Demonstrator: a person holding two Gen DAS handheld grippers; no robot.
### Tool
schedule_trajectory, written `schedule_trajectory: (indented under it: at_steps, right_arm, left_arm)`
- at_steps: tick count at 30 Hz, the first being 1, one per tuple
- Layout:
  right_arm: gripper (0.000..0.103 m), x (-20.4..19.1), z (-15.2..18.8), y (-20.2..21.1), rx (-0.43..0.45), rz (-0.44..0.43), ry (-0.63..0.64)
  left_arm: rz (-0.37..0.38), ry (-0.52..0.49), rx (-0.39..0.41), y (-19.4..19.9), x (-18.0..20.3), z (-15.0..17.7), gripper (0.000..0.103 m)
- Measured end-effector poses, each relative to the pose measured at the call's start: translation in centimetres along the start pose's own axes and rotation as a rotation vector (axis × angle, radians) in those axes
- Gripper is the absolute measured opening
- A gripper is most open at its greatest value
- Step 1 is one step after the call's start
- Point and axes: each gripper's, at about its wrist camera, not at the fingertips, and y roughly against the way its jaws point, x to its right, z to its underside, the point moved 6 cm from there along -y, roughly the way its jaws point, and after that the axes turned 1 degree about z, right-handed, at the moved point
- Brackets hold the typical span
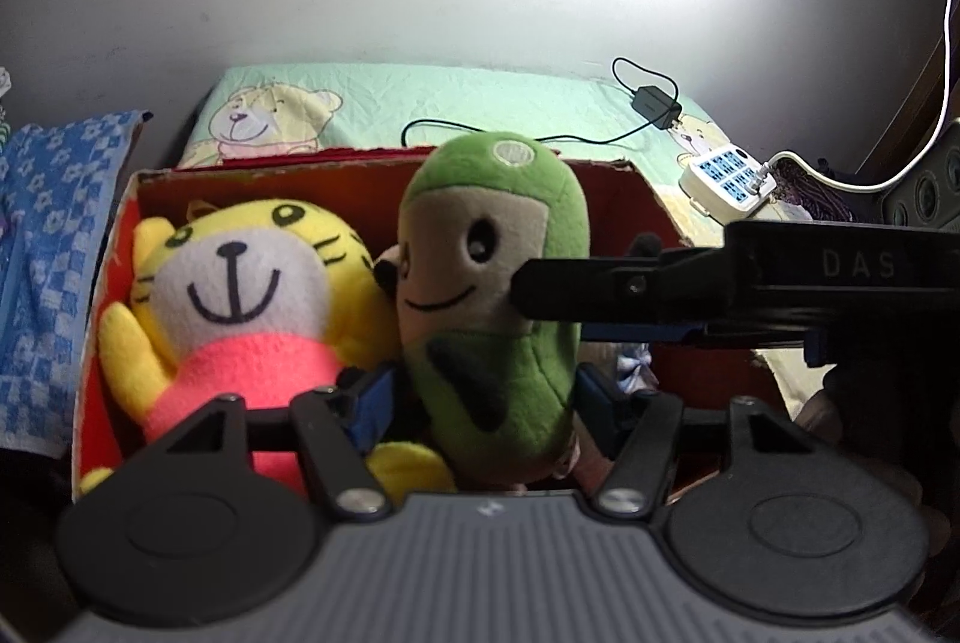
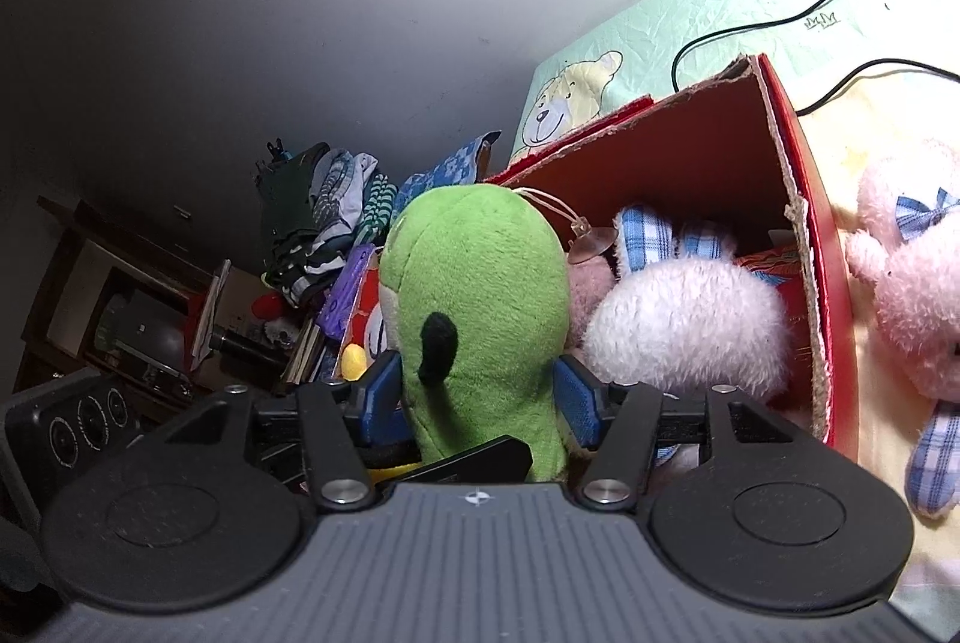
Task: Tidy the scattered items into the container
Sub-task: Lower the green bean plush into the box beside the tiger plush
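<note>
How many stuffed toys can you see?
4. The yellow tiger and white bunny lie in the red box. The green plush stands between them. A pink plush lies outside on the bed. More may be hidden.

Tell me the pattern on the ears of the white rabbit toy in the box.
Blue and white plaid on the rabbit's ears, clearest in the right wrist view.

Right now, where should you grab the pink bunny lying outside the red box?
Probably around its plump middle: the pink bunny looks soft and widest there, so the fingers can squeeze in. Come from above, since it lies on the bedding and the red box wall crowds its left side. Skip the thin plaid foot; the bunny would likely dangle.
</note>
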Motion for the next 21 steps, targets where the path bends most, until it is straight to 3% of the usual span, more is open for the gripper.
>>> schedule_trajectory:
  at_steps: [5,10,12,21]
  right_arm:
    - [0.056,-0.6,-0.5,1.5,0.063,0.021,0.031]
    - [0.04,-1.4,-1.0,2.0,0.123,0.06,0.065]
    - [0.033,-1.2,-1.0,1.5,0.109,0.083,0.058]
    - [0.032,0.1,-0.4,0.6,0.093,0.066,-0.026]
  left_arm:
    - [-0.016,0.0,0.037,1.2,0.3,-0.1,0.064]
    - [-0.05,0.002,0.027,1.1,0.5,-0.1,0.065]
    - [-0.063,0.0,0.024,1.1,0.5,0.0,0.065]
    - [-0.123,-0.015,-0.001,0.8,0.9,0.3,0.068]
